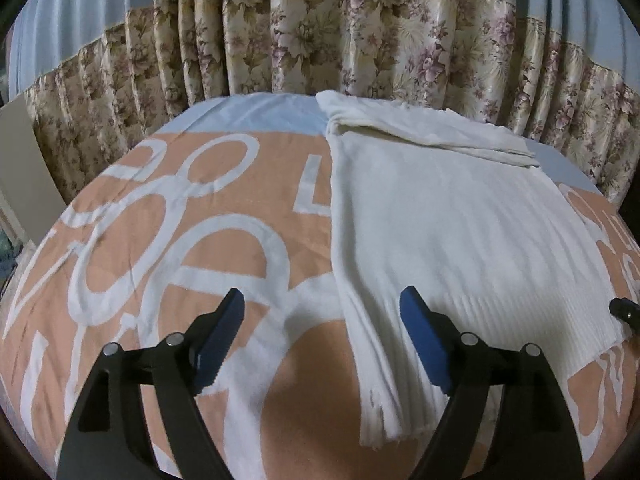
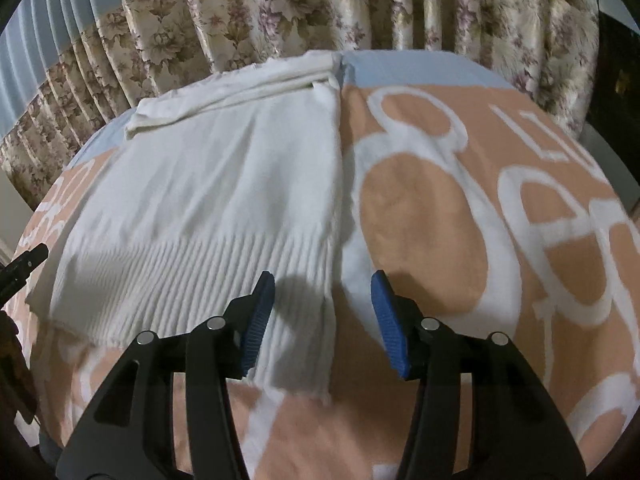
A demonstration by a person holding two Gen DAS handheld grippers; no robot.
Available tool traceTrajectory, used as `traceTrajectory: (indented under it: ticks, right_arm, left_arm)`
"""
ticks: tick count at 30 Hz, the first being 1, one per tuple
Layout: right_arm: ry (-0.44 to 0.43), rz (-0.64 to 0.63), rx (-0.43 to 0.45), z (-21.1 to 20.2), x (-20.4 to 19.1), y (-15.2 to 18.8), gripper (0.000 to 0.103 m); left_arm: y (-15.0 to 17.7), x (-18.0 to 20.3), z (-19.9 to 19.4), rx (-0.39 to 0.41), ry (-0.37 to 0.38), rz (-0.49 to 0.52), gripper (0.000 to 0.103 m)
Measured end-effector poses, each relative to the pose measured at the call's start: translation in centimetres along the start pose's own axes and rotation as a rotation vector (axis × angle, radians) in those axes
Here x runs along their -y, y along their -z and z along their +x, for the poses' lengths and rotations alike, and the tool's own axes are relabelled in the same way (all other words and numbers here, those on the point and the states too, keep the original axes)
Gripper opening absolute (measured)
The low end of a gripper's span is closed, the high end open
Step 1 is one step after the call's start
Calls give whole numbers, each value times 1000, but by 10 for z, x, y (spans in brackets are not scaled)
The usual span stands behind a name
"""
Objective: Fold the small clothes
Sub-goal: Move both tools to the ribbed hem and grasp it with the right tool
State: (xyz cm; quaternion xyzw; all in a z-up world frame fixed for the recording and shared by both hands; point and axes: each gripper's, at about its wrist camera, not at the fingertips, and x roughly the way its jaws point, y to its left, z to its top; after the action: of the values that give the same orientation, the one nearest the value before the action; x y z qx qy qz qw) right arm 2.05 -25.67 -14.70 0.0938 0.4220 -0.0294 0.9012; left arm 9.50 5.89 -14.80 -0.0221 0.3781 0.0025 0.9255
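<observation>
A white knit garment (image 1: 448,216) with a ribbed hem lies flat on an orange and white patterned blanket (image 1: 192,240). Its sleeves are folded across the far end. My left gripper (image 1: 322,312) is open above the garment's near left edge, with one finger over the blanket and one over the cloth. My right gripper (image 2: 323,296) is open above the garment (image 2: 224,184) at its near right corner, over the ribbed hem. Neither holds anything. The tip of the other gripper shows at the edge of each view.
The blanket (image 2: 460,240) covers a table or bed that ends at floral curtains (image 1: 320,40) behind. A light blue sheet (image 1: 256,114) shows at the far edge. A dark piece of furniture (image 2: 616,60) stands at the far right.
</observation>
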Motion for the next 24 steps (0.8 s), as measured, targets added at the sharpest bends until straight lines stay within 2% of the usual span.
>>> traceTrajectory:
  ticks: [5,8,15,20,24]
  right_arm:
    - [-14,-4,-18,1,-5,2,51]
    - [-15,-13,-15,0,-11,7,48]
    - [-28,-69,0,-3,-24,13,14]
    - [-20,-69,13,-2,-26,15,12]
    - [27,-112,20,-3,-36,16,12]
  left_arm:
    - [9,3,0,-27,7,2,81]
    - [13,4,1,-37,8,3,81]
    - [18,3,4,-58,21,-11,81]
    - [19,1,2,-53,41,-21,81]
    - [19,-2,-2,-46,74,-32,81]
